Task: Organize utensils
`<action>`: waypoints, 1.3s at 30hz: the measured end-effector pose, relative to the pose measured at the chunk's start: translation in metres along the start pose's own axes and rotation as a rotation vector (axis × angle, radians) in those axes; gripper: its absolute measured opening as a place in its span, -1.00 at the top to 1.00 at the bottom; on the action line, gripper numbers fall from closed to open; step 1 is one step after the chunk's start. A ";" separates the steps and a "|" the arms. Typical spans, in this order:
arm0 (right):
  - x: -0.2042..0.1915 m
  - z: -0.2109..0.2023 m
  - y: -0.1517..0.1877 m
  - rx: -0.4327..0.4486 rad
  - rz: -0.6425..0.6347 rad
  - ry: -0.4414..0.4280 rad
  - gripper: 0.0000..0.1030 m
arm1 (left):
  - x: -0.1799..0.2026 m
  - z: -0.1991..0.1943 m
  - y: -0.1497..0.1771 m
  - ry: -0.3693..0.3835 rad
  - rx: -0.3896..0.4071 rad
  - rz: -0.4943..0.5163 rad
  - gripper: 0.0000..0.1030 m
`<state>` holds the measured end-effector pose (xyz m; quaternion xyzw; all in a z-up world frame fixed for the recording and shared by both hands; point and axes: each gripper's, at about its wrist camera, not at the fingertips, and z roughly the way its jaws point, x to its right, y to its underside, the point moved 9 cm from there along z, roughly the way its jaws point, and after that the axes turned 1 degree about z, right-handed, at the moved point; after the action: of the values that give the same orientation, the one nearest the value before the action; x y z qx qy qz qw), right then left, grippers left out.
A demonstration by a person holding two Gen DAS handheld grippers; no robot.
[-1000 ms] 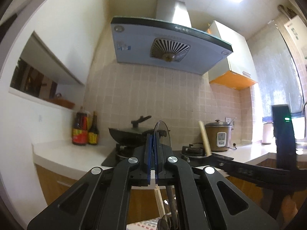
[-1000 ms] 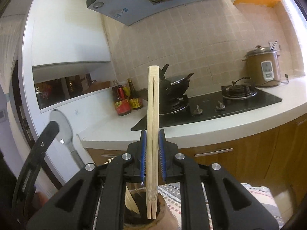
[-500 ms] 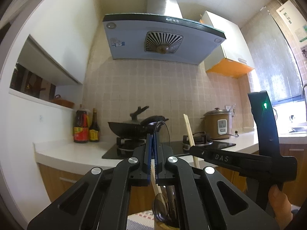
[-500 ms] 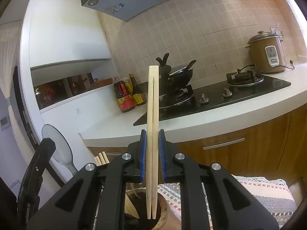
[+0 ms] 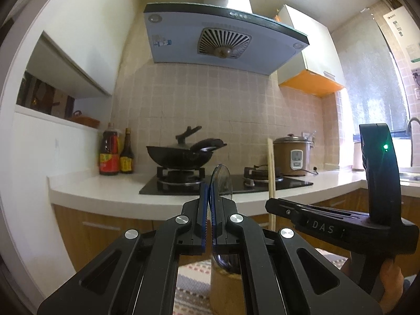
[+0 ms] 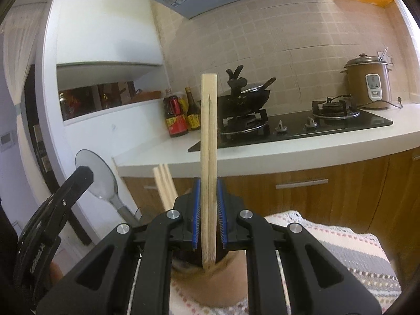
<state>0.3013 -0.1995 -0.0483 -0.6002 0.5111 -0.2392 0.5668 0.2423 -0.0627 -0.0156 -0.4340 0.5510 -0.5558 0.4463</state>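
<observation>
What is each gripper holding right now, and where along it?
The left gripper is shut on a spoon, gripped on the handle below the bowl. The right gripper is shut on a pair of chopsticks, gripped low, thick ends up.

Black hand-held gripper (image 5: 208,210), blue ribbed pads (image 5: 202,215), silver screws, "DAS" lettering, green indicator light

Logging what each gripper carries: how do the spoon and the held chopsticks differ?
The spoon is shiny metal with a rounded bowl; the chopsticks are a pale wooden pair, straight and square-ended. The spoon sits in the left gripper, bowl uppermost, its pads shut on it; the chopsticks stand in the right gripper, clamped side by side. Both are held upright over the wooden holder, lower ends toward its mouth.
</observation>
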 end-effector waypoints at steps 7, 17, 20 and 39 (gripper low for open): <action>-0.025 -0.019 -0.006 -0.085 -0.076 -0.029 0.47 | -0.007 -0.022 -0.015 0.046 -0.007 -0.065 0.26; -0.050 -0.092 -0.026 -0.012 -0.086 -0.005 -0.02 | -0.026 -0.080 -0.063 0.040 0.054 -0.128 0.26; -0.057 -0.114 -0.033 0.018 -0.098 0.029 -0.11 | -0.023 -0.103 -0.076 0.047 0.077 -0.121 0.19; -0.066 -0.196 0.027 0.232 -0.229 0.423 -0.85 | -0.021 -0.164 -0.024 -0.133 -0.080 -0.099 -0.85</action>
<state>0.0980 -0.2219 -0.0065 -0.5217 0.5162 -0.4789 0.4816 0.0869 -0.0054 0.0059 -0.5141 0.5197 -0.5246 0.4364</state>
